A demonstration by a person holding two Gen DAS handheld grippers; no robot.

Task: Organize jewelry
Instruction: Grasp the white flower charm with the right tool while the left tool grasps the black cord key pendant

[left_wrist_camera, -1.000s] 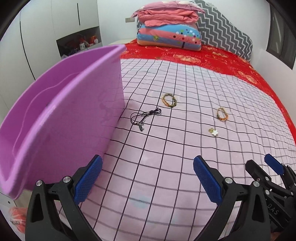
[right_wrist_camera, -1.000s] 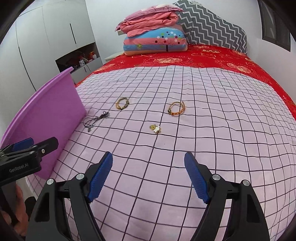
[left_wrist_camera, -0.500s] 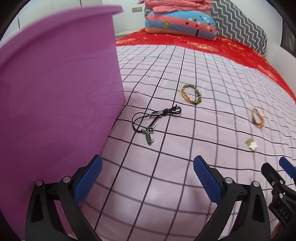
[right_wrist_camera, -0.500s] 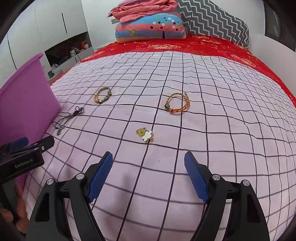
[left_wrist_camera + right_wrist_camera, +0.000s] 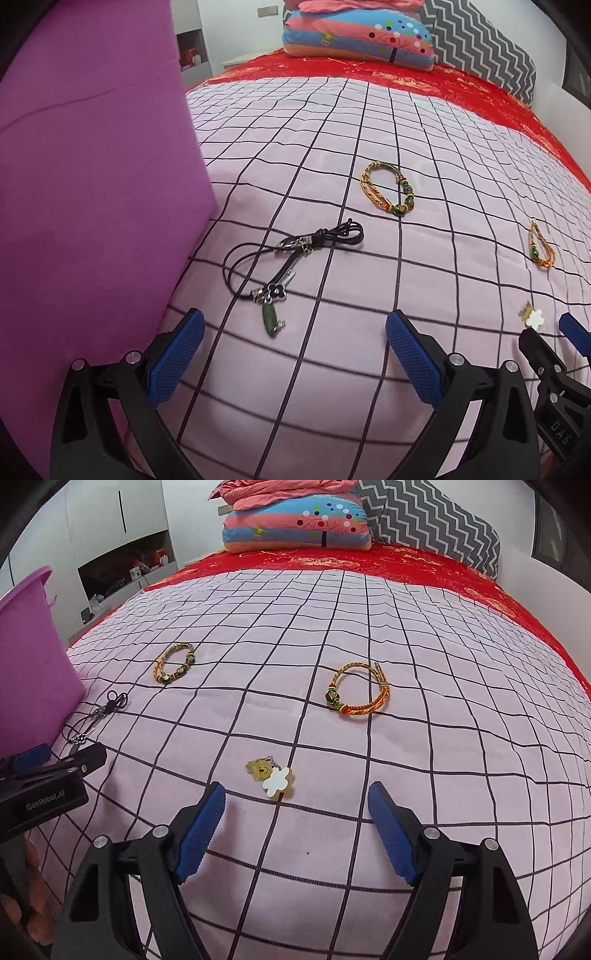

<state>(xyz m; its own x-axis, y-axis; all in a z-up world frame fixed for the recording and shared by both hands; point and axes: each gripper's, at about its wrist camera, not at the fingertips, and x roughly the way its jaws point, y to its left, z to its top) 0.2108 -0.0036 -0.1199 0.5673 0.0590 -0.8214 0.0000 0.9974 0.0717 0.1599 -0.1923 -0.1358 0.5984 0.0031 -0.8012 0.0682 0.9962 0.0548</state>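
Observation:
A black cord necklace (image 5: 291, 258) with a green pendant lies on the checked pink bedspread just ahead of my open, empty left gripper (image 5: 291, 354); it also shows in the right wrist view (image 5: 99, 716). A beaded bracelet (image 5: 388, 188) lies farther back (image 5: 175, 662). An orange braided bracelet (image 5: 358, 694) lies to the right (image 5: 541, 247). A bear and flower charm (image 5: 271, 775) lies just ahead of my open, empty right gripper (image 5: 295, 823), and shows in the left view (image 5: 532, 317).
A purple bin (image 5: 92, 166) stands at the left edge of the bed, close beside the left gripper (image 5: 33, 664). Pillows and folded quilts (image 5: 295, 520) are stacked at the headboard on the red sheet (image 5: 369, 561). A white wardrobe (image 5: 122, 535) stands at the left.
Both grippers have moved forward and lower toward the bed. The necklace now lies just ahead of the left fingers, the charm just ahead of the right fingers. Jaws stay open.

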